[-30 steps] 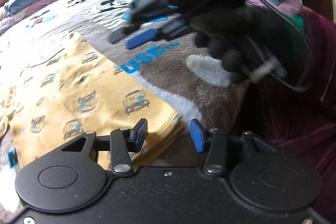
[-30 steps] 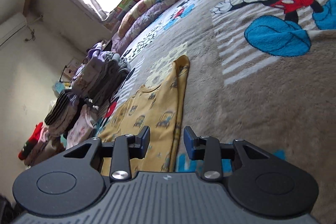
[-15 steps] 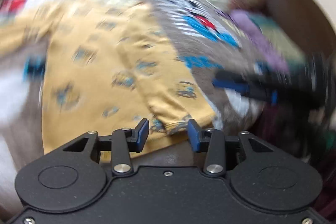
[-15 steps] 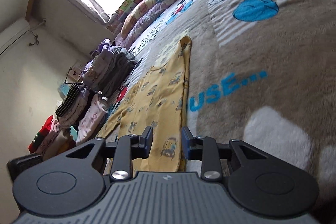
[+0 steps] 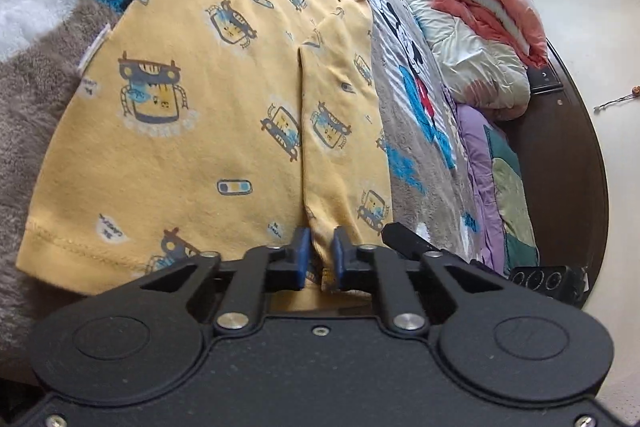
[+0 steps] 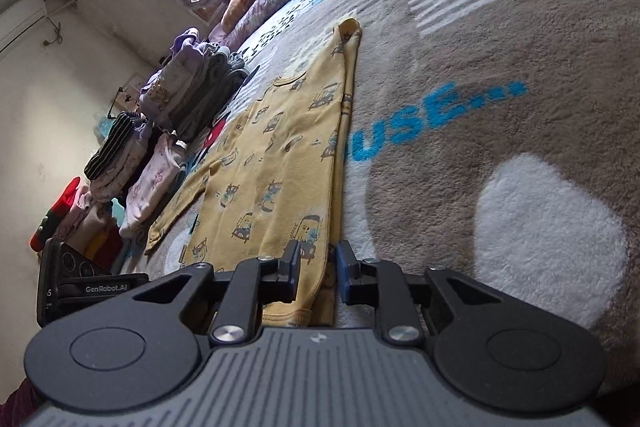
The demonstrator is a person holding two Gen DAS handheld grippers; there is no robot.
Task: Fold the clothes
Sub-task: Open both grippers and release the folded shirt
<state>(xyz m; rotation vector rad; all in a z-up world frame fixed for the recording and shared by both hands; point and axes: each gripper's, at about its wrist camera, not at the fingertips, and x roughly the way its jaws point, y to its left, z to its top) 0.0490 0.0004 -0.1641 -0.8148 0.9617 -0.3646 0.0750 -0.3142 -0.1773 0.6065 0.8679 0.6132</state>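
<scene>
A yellow long-sleeved shirt (image 5: pixel 192 115) with robot prints lies flat on the grey Mickey Mouse blanket (image 5: pixel 36 75). One sleeve (image 5: pixel 340 99) is folded over its right side. My left gripper (image 5: pixel 319 259) is nearly shut, with a pinch of the shirt's hem fabric between its blue pads. In the right wrist view the shirt (image 6: pixel 276 163) stretches away from me. My right gripper (image 6: pixel 318 273) straddles the hem near the folded edge, its jaws partly open around the cloth. The other gripper (image 6: pixel 76 287) shows at the left.
Stacks of folded clothes (image 6: pixel 160 131) stand at the bed's far left side. A rolled pink and white quilt (image 5: pixel 480 7) and pillows lie along the headboard (image 5: pixel 568 155). Bare blanket (image 6: pixel 500 155) spreads right of the shirt.
My left gripper swung from the shirt's corner round to the hem and closed on the fabric. My right gripper moved down to the hem, jaws narrowing around the folded edge.
</scene>
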